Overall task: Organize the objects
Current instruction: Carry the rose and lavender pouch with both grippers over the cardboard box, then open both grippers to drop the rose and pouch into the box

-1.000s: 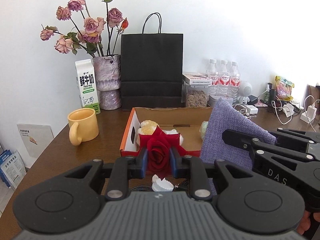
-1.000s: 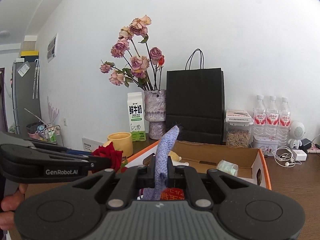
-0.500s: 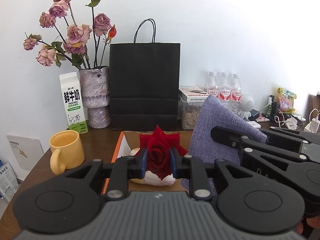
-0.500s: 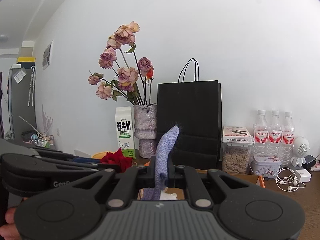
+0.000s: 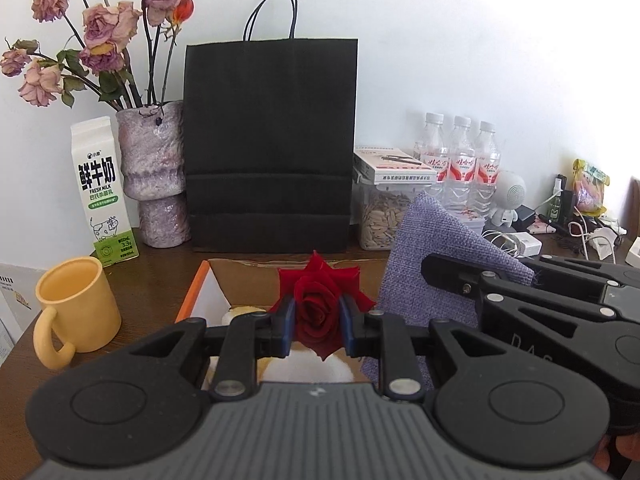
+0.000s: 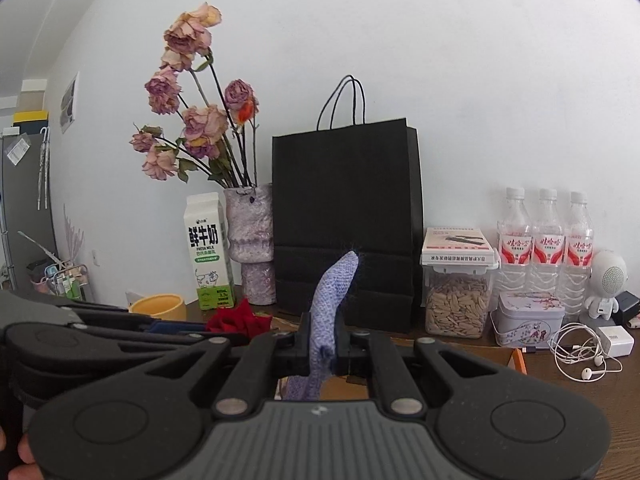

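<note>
My left gripper (image 5: 317, 322) is shut on a red rose (image 5: 318, 308), held above an open cardboard box (image 5: 240, 270) with an orange edge. Pale round items lie in the box under the rose. To its right, my right gripper (image 6: 323, 344) is shut on a purple woven cloth (image 6: 334, 292), whose free end stands up in front of the black paper bag (image 6: 346, 216). In the left wrist view the same cloth (image 5: 432, 252) spreads wide beside the rose, with the right gripper's black body over its lower corner. The rose (image 6: 236, 320) also shows at the left of the right wrist view.
Along the wall stand a milk carton (image 5: 102, 192), a vase of dried roses (image 5: 156, 172), the black bag (image 5: 270, 144), a seed jar (image 5: 380, 216) and three water bottles (image 5: 462, 160). A yellow mug (image 5: 76, 308) sits left of the box. Cables and chargers (image 6: 580, 352) lie at right.
Both grippers moved forward toward the back wall with the rose and cloth still held. The bag, vase and carton loom larger, and less of the box interior shows.
</note>
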